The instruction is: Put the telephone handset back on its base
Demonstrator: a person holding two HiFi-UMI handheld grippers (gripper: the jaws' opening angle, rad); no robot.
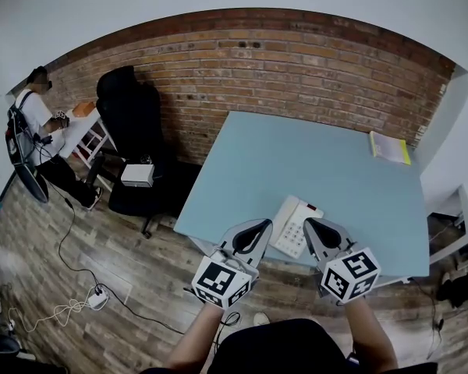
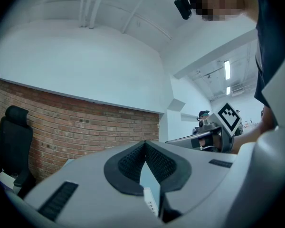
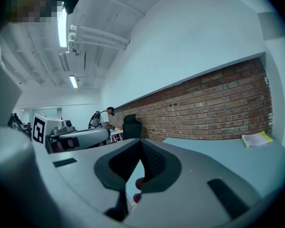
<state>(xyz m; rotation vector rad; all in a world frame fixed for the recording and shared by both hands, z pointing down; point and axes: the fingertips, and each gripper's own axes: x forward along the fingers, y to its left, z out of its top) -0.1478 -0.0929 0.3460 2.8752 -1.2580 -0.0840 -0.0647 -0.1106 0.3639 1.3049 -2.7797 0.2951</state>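
A white telephone (image 1: 295, 224) with a keypad and a red button lies at the near edge of the light blue table (image 1: 296, 162). I cannot tell from here whether its handset rests on the base. My left gripper (image 1: 257, 228) hovers just left of the phone and my right gripper (image 1: 316, 226) just right of it, neither touching it. In the left gripper view the jaws meet at their tips (image 2: 145, 144), with a sliver of the keypad (image 2: 150, 202) showing below. In the right gripper view the jaws also meet (image 3: 141, 142), above red buttons (image 3: 138, 184). Both are shut and hold nothing.
A yellow-green booklet (image 1: 390, 147) lies at the table's far right corner. A black office chair (image 1: 132, 115) and a white box (image 1: 138, 174) stand left of the table by the brick wall (image 1: 296, 76). A person (image 1: 35, 123) stands far left. Cables (image 1: 70, 306) trail over the wooden floor.
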